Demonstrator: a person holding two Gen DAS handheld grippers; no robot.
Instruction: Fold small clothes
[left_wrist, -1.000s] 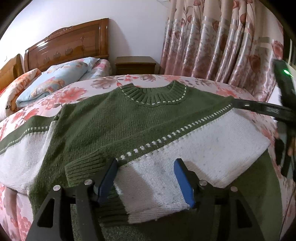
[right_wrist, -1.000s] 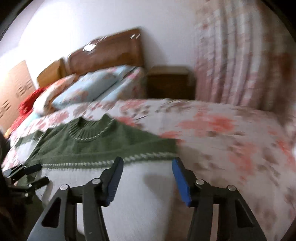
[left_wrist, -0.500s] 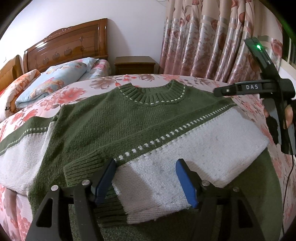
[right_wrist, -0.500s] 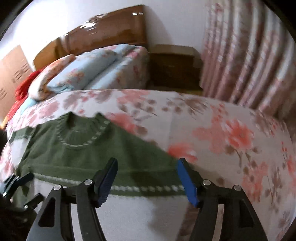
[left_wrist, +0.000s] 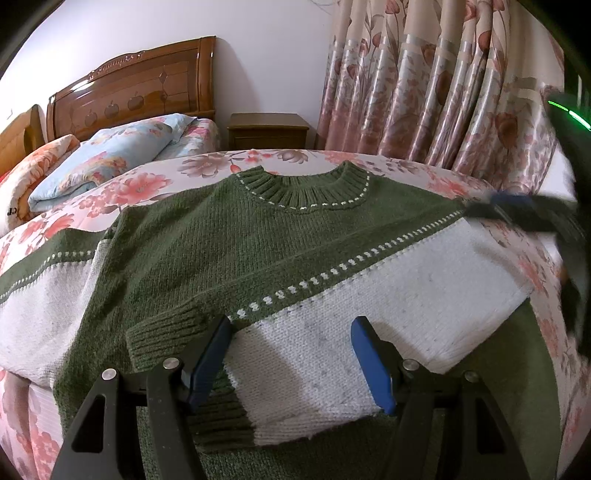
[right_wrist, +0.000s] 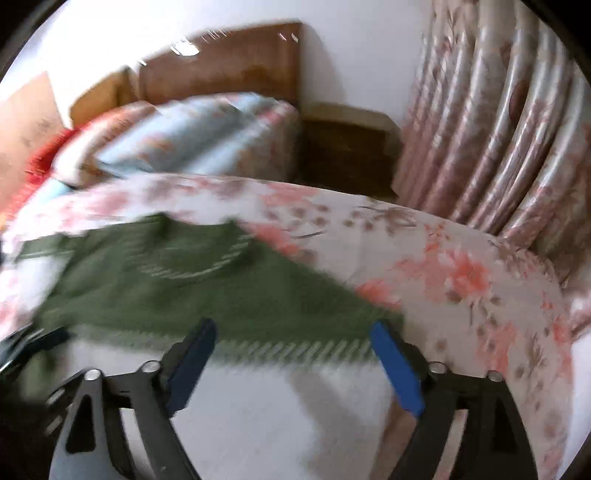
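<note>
A green and white knit sweater (left_wrist: 258, 251) lies flat on the flowered bed (left_wrist: 207, 170), collar at the far side. Its right sleeve (left_wrist: 369, 314) is folded across the body, the green cuff (left_wrist: 166, 336) lying near my left gripper. The left sleeve (left_wrist: 44, 284) stretches out to the left. My left gripper (left_wrist: 291, 354) is open and empty just above the folded sleeve. My right gripper (right_wrist: 291, 362) is open and empty above the sweater's right shoulder (right_wrist: 221, 295); that view is blurred. It also shows blurred at the right edge of the left wrist view (left_wrist: 517, 210).
A wooden headboard (left_wrist: 133, 96) and pillows (left_wrist: 103, 155) stand at the far left. A wooden nightstand (left_wrist: 267, 129) sits by the wall. Flowered curtains (left_wrist: 443, 92) hang on the right. The bed edge drops off at the near left.
My right gripper has swung down and left toward the sweater's right shoulder, blurring its view. My left gripper has stayed open over the folded sleeve.
</note>
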